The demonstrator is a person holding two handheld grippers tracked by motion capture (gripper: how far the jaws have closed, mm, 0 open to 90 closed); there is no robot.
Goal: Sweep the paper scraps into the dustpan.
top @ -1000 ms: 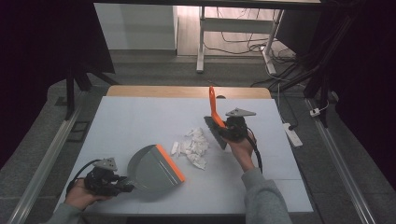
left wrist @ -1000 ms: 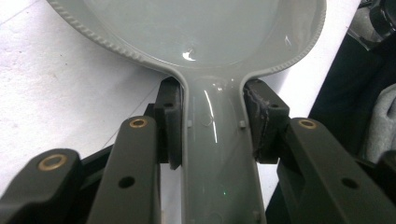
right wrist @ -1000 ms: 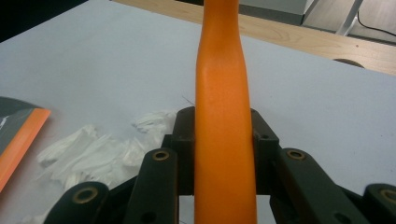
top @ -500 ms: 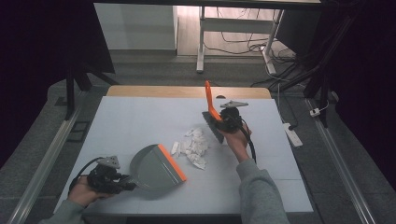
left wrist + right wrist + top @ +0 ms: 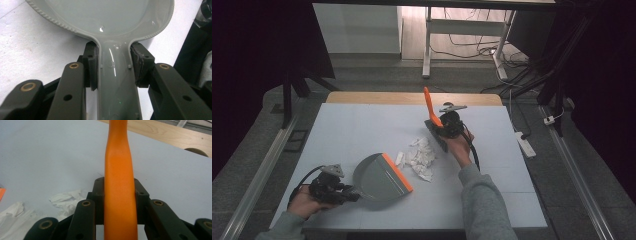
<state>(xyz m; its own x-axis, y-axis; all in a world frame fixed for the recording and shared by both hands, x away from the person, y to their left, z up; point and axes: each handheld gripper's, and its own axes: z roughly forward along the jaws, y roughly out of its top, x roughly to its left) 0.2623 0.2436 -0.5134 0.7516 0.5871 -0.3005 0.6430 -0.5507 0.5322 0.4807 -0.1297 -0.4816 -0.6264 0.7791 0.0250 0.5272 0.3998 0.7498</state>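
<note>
Left gripper (image 5: 348, 194) is pinching the grey dustpan (image 5: 379, 176) by its stiff, glossy handle, pan lying flat on the table (image 5: 352, 130) | right gripper (image 5: 446, 131) is clamping the orange brush handle (image 5: 119, 192), rigid and light | paper scraps (image 5: 419, 157) are lying between them, flimsy, likely scattering easily.

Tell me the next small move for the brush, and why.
Probably sweep the brush a short way toward the dustpan. The right claw is clamped on its orange handle, the brush stands just beyond the paper scraps, and the left claw grips the dustpan's handle with its orange lip facing the scraps, so they lie between the two.
</note>
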